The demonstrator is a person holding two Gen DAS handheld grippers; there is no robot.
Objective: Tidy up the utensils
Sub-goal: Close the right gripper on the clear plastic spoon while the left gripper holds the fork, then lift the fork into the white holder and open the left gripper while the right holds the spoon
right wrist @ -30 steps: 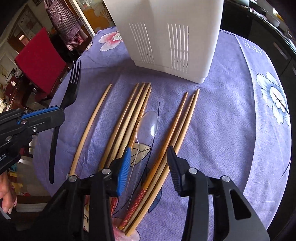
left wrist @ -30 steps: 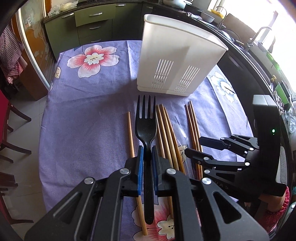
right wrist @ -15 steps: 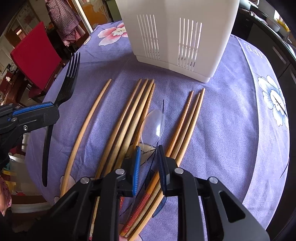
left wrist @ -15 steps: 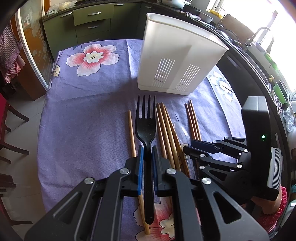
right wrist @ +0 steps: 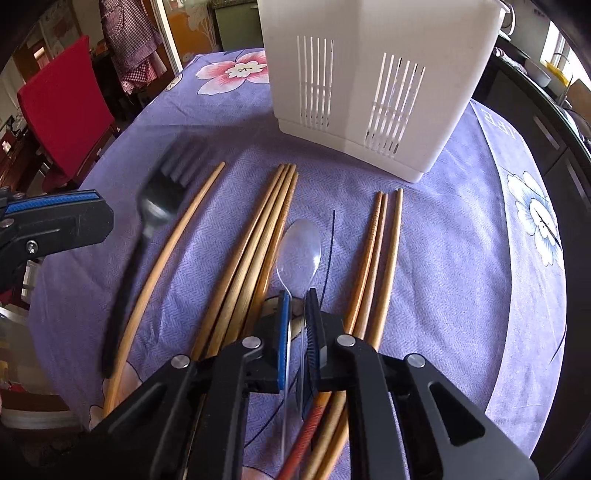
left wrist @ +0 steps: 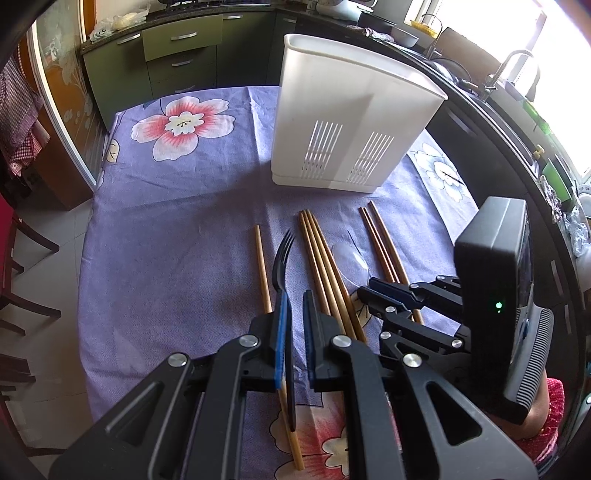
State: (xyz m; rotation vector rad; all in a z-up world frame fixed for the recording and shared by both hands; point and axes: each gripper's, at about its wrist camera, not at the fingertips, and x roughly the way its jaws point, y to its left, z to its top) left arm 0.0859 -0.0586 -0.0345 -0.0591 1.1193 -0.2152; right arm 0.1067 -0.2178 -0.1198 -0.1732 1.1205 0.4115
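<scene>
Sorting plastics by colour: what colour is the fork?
Black; the fork shows sharpest in the left wrist view, though it's blurred in the right wrist view.

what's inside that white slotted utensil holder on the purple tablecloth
Its inside cannot be seen: the white plastic utensil holder shows only its outer walls and rim. Light shows through the slots; nothing sticks above the rim in the left wrist view.

Window (left wrist: 554, 33) glare upper right; fork (right wrist: 162, 199) perhaps motion-blurred.
</scene>
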